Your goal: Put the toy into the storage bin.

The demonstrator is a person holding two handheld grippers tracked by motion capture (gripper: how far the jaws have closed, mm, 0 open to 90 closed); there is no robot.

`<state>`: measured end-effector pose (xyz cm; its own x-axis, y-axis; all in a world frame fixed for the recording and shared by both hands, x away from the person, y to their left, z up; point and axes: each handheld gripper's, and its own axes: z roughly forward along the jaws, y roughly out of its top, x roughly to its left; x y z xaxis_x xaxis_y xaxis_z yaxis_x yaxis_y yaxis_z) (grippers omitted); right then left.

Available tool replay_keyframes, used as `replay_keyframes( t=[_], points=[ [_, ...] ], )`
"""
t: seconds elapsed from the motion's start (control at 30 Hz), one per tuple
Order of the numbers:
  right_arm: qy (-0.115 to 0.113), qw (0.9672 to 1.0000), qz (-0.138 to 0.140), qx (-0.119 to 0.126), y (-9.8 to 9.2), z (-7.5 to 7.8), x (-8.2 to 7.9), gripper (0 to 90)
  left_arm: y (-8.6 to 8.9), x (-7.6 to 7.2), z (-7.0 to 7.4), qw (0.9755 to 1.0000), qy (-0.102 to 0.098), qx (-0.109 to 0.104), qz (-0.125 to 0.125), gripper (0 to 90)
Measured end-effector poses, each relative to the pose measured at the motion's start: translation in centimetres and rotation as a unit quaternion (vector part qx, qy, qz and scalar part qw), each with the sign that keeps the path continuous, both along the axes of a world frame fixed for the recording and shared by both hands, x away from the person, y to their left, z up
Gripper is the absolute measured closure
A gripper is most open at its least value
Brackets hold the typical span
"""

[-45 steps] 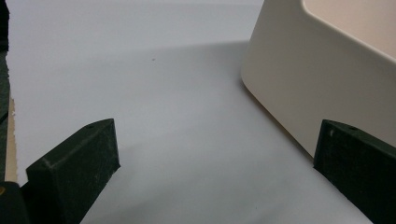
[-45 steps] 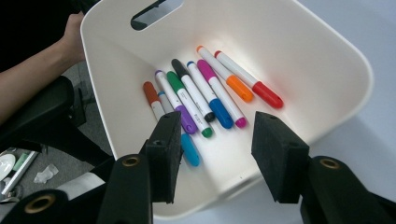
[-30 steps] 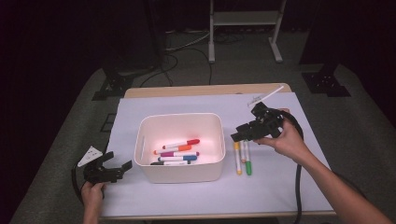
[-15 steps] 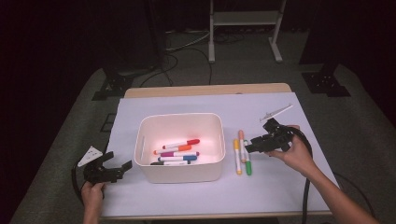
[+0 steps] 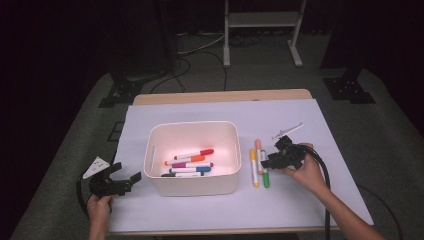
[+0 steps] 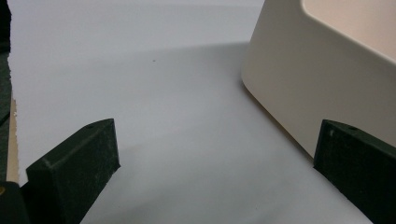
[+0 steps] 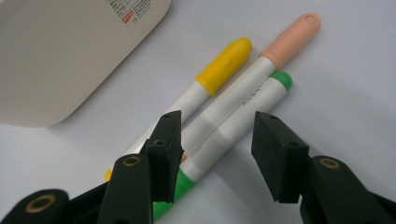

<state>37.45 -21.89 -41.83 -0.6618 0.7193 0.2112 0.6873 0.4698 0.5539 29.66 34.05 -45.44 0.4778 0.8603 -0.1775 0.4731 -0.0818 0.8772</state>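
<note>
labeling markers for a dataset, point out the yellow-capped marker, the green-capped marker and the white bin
yellow-capped marker [image 7: 226,61], right gripper view, on its yellow cap
green-capped marker [image 7: 247,117], right gripper view, on its white barrel
white bin [image 5: 192,185], high view, on its near outer wall

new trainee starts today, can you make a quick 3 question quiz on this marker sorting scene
1. True or false: the right gripper is open, with its jaws astride the green marker.
2. Which marker lies nearest the white bin? A) yellow B) peach C) green
3. Fill in: the left gripper is open and holds ____.

Key
1. True. The jaws stand apart on either side of the green marker, not yet closed on it.
2. A. The yellow marker is closest to the bin, then the peach marker, then green.
3. Nothing. Its jaws are apart over the white table cover beside the bin.
</note>
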Motion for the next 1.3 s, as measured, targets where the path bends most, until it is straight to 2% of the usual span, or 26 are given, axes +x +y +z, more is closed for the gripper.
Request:
replay_keyframes(
  t=[0.5, 0.7, 0.83, 0.87, 0.9, 0.93, 1.0, 1.17, 1.3],
  points=[
    [-0.007, 0.9994, -0.029, -0.019, 0.1, -1.4, 0.6, 53.4, 0.0, 0.0, 0.0, 1.0000, -0.001, -0.001, 0.000, 0.0],
    [-0.012, 0.9984, -0.039, -0.040, -0.3, -1.7, 0.4, 54.2, 0.0, 0.0, 0.0, 1.0000, -0.001, -0.001, 0.000, 0.0],
    [-0.020, 0.9969, -0.051, -0.057, -0.8, -1.7, 0.1, 56.9, 0.0, 0.0, 0.0, 1.0000, 0.000, -0.001, 0.000, 0.0],
    [-0.021, 0.9964, -0.056, -0.060, -1.0, -1.7, 0.0, 58.7, 0.0, 0.0, 0.0, 1.0000, -0.001, -0.001, 0.001, 0.0],
    [-0.027, 0.9946, -0.064, -0.077, -1.3, -1.7, -0.1, 63.5, 0.0, 0.0, 0.0, 1.0000, -0.001, -0.001, 0.001, 0.0],
    [-0.027, 0.9946, -0.064, -0.077, -1.3, -1.7, -0.1, 63.5, 0.0, 0.0, 0.0, 1.0000, -0.001, -0.001, 0.001, 0.0],
    [-0.037, 0.9930, -0.073, -0.085, -1.8, -1.8, -0.4, 69.5, 0.0, 0.0, 0.0, 1.0000, -0.001, 0.000, 0.001, 0.0],
    [-0.035, 0.9930, -0.077, -0.082, -2.4, -1.8, -0.4, 75.1, 0.0, 0.0, 0.0, 1.0000, 0.000, -0.001, 0.000, 0.0],
    [-0.028, 0.9940, -0.077, -0.074, -2.7, -1.7, -0.3, 75.8, 0.0, 0.0, 0.0, 1.0000, 0.001, -0.001, 0.000, 0.0]
  ],
)
